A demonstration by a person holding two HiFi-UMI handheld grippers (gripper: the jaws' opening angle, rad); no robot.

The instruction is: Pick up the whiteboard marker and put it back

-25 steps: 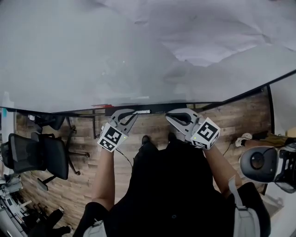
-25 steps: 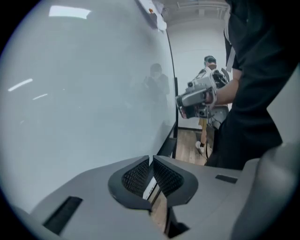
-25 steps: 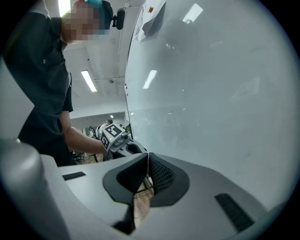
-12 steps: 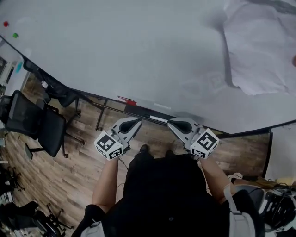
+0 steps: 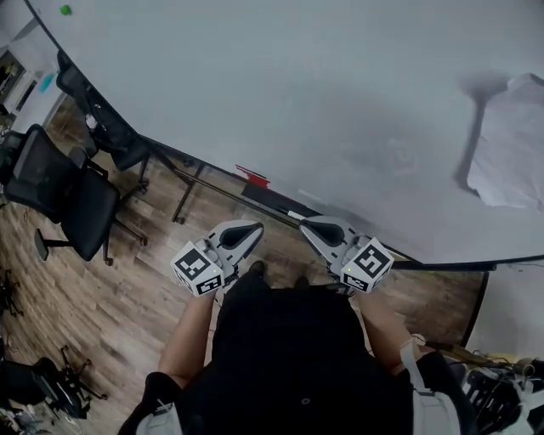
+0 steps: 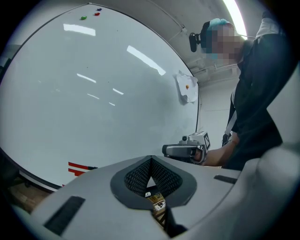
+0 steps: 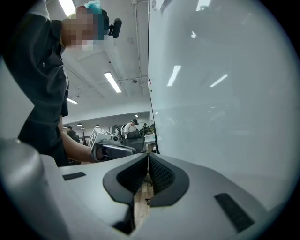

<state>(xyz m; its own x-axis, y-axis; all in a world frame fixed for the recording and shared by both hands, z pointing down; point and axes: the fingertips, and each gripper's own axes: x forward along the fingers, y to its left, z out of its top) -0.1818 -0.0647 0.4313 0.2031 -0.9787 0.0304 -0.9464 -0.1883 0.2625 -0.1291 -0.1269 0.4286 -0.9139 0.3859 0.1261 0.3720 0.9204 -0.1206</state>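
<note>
The whiteboard (image 5: 297,93) fills the upper head view, and its ledge (image 5: 212,180) runs slantwise below it. On the ledge lie a red thing (image 5: 252,177) and a slim dark-and-white thing (image 5: 285,210) that may be the marker; it is too small to tell. My left gripper (image 5: 252,228) and right gripper (image 5: 306,225) hang side by side just short of the ledge, both shut with nothing in them. In the left gripper view the jaws (image 6: 151,160) meet, and the red thing (image 6: 78,167) shows low on the left. The right gripper view shows its jaws (image 7: 148,157) closed beside the board.
A sheet of paper (image 5: 510,153) is stuck to the board at the right. Black office chairs (image 5: 72,200) stand on the wood floor (image 5: 127,297) at the left. A green magnet (image 5: 65,10) sits near the board's top left corner.
The head view has swung left along the board, so the ledge now slants and the paper sits further right. Both grippers stay shut and side by side.
</note>
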